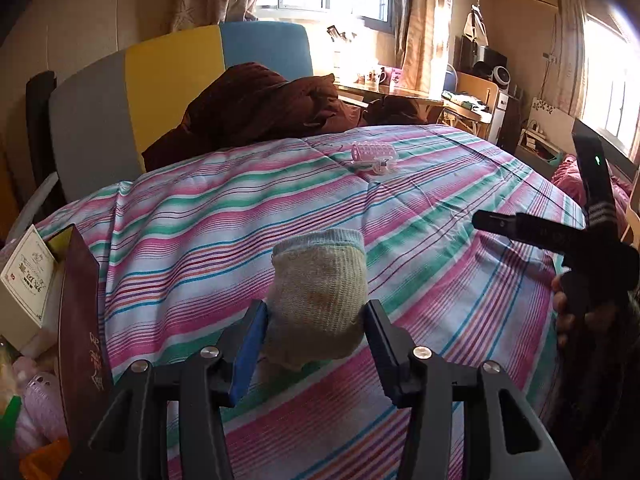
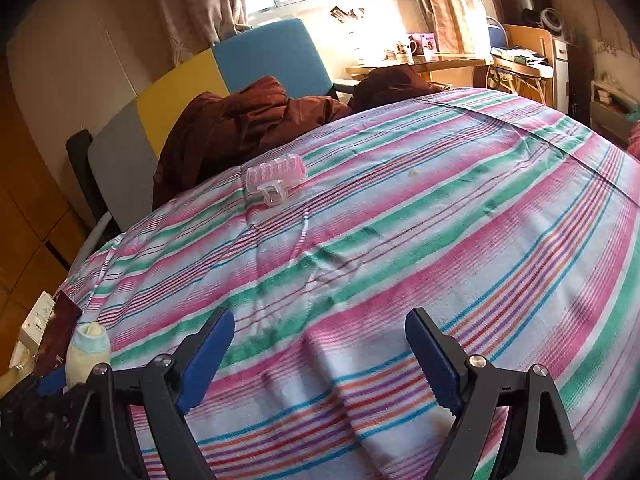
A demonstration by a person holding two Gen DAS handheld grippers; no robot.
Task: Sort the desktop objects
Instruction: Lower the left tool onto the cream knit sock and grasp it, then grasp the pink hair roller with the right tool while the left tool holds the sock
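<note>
Sock (image 1: 320,292) clamped in left gripper (image 1: 316,320), above striped bedspread (image 1: 440,208).

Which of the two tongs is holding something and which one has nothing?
The left tongs are squeezing the rolled-up beige sock with the pale blue cuff. The right tongs are wide open, with only the striped bedcover between them.

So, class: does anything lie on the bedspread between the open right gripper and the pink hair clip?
Nothing visible does. From the right gripper only bare striped bedspread runs up to the pink hair clip. The sock sits off to the side, in the left gripper.
</note>
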